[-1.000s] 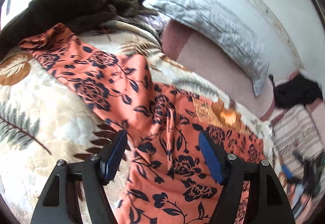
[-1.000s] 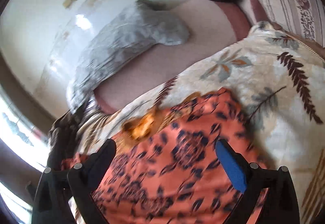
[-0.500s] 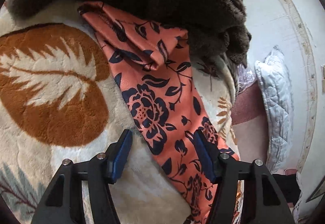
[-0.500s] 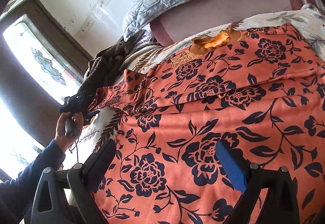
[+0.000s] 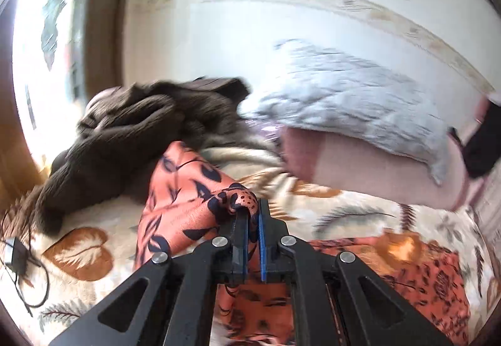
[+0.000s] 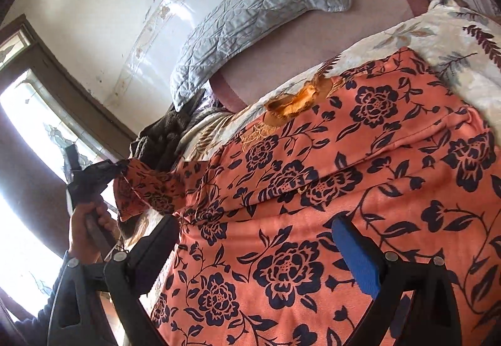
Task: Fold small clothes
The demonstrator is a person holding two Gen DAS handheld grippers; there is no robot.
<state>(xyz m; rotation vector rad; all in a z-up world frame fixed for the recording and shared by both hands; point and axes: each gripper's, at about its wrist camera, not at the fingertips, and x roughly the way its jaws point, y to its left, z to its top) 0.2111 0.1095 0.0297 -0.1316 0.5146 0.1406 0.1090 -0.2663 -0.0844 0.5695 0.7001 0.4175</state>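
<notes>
An orange garment with dark blue flowers (image 6: pixel 313 189) lies spread on the leaf-patterned blanket (image 6: pixel 454 42). My left gripper (image 5: pixel 252 211) is shut on the end of its long sleeve (image 5: pixel 188 201) and holds it lifted off the blanket. In the right wrist view the left gripper (image 6: pixel 94 176) shows at the far left with the sleeve end pinched. My right gripper (image 6: pixel 260 242) is open and hovers over the garment's body with nothing between its fingers.
A dark brown fleece pile (image 5: pixel 131 139) lies behind the sleeve. A grey quilted pillow (image 5: pixel 344 104) leans on the white wall. A black item (image 5: pixel 482 142) sits at the far right. A small device with a cord (image 5: pixel 14 252) lies on the blanket's left edge.
My left gripper moved along the sleeve to its end, closed on it and lifted it. My right gripper stayed open above the garment's body.
</notes>
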